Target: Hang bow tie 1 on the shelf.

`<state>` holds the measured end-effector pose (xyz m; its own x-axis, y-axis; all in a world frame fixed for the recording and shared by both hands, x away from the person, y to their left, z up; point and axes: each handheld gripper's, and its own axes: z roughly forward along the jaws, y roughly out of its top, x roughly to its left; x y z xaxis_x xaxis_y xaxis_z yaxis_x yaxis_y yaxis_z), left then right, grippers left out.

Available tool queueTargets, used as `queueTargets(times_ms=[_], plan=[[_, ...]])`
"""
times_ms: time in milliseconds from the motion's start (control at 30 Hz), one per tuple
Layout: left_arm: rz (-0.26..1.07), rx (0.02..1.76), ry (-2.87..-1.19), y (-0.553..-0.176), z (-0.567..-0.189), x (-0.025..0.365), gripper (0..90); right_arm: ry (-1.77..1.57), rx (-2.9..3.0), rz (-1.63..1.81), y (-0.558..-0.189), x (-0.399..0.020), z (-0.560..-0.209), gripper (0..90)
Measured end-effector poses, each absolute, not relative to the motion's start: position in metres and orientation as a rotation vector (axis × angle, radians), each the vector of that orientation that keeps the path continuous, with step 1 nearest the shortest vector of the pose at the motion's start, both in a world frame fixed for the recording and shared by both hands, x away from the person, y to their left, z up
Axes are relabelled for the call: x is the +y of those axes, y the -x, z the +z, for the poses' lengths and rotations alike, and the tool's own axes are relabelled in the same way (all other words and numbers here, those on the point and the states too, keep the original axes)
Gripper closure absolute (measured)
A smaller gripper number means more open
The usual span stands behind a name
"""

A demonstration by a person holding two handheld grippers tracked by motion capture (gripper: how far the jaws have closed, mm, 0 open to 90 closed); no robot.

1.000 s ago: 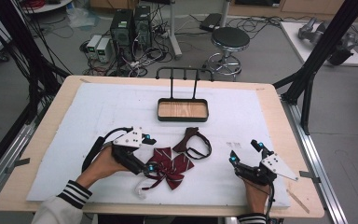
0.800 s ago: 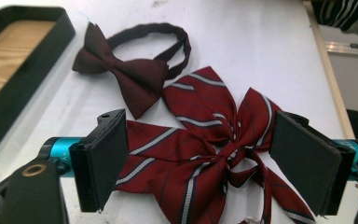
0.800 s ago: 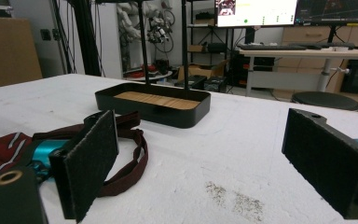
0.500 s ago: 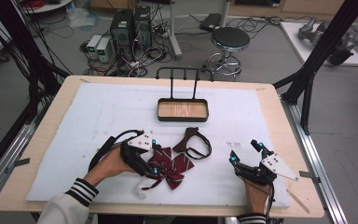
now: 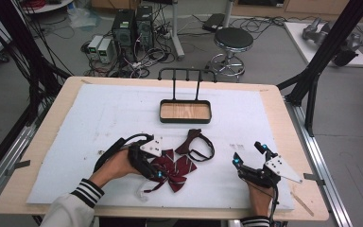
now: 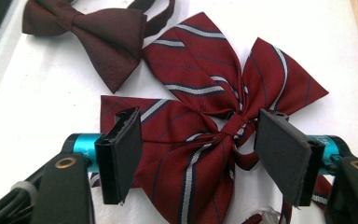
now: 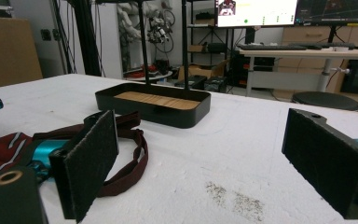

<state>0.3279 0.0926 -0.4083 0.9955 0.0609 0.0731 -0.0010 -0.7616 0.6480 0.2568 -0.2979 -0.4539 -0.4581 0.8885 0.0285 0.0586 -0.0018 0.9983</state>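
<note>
Left hand-held gripper (image 5: 157,171): being brought across and down over the striped bow (image 5: 174,169) since a second ago, when it was lying a little nearer the left edge of the surface (image 5: 66,142); its jaws are being narrowed just now.
Left grip state: not yet clenched; in the left gripper view the pads (image 6: 121,151) are being held either side of the striped bow (image 6: 200,135), the knot lying close to the right-hand pad, and no pressing on the cloth is being shown.
Striped bow, place: being left flat on the surface near the front edge, a little left of middle, its white loop trailing toward that edge.
Plain bow (image 5: 196,144): being left just behind the striped one, toward the tray (image 5: 185,111), which is standing at mid-surface toward the back edge.
Right hand-held gripper (image 5: 249,156): being kept in place near the front right corner, jaws wide and released, nothing between them.
Meaning for the work: the reach is being judged as finished and the pinch as under way; the striped bow is likely being taken at its knot.
Risk: one layer alone may be getting caught if the pads are being closed off the knot.
</note>
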Motion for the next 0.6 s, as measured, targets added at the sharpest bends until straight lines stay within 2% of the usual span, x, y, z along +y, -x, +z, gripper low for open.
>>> queueTargets(times_ms=[300,600], plan=[[0.093,0.02,-2.496,-0.33,-0.411,0.086,35.7,-0.999,1.591,1.537,-0.257,-0.298,-0.454,9.9],[0.075,-0.038,-2.568,-0.33,-0.413,0.077,42.9,-1.0,1.591,1.538,-0.257,-0.298,-0.454,9.9]])
